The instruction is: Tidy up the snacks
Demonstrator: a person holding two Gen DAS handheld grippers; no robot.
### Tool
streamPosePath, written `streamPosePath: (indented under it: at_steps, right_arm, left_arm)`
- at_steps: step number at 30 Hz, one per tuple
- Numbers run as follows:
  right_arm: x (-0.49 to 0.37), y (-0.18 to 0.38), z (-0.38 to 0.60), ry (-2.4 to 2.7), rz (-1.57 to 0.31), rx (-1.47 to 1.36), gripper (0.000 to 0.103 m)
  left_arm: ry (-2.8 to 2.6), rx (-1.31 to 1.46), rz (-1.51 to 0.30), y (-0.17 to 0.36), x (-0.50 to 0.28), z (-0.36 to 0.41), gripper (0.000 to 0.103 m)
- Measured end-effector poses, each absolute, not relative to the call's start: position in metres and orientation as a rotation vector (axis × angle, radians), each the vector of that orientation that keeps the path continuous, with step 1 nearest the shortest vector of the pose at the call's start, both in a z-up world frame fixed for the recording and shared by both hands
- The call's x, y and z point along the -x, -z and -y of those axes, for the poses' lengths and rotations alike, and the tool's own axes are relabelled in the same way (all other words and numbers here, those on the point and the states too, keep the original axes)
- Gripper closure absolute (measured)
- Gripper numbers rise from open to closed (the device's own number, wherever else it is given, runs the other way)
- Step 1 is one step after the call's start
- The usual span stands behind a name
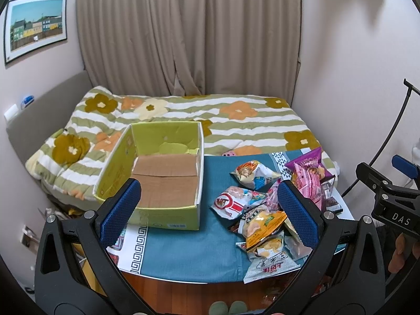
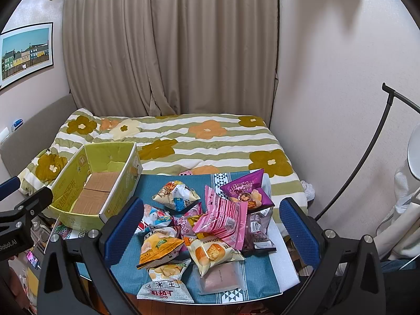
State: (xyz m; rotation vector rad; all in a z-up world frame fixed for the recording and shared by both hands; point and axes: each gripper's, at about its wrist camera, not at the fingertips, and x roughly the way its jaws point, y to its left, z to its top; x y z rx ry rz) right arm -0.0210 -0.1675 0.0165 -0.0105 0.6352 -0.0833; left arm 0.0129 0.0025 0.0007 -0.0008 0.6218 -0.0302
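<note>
Both my grippers, L (image 1: 208, 204) & R (image 2: 211, 223), wide, holding nothing; snack pile (image 2: 207, 228) beside box (image 1: 162, 181) (cardboard, empty).

Table (image 2: 258, 267) sits nearest me, butted against the bed (image 2: 210, 141) behind it. Open box (image 1: 157, 181) on the table's left, its far end reaching over the bed's edge; nothing inside that I can see. Heap of snack packets (image 2: 207, 225) on the table's right, packets overlapping. Curtain (image 2: 170, 44) hangs behind the bed. Framed picture (image 1: 35, 26) on the left wall.
</note>
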Motion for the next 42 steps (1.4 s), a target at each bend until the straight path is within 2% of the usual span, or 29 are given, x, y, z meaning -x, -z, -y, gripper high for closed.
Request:
streamPosePath:
  at_steps: [32,36,42]
  right_arm:
    - [0.019,-0.019,0.172,0.093,-0.64,-0.001,0.0]
    - [0.017,-0.018,0.18,0.111,-0.667,-0.019,0.0]
    - [0.008,0.008,0.198,0.128,-0.746,-0.047,0.0]
  left_arm:
    - [0.071,0.028,-0.669,0.003,-0.017,-0.008,0.0]
    - [0.11,0.034,-0.721,0.015,-0.029,-0.007,0.0]
    - [0.178,0.051,-0.832,0.063,-0.05,0.005,0.0]
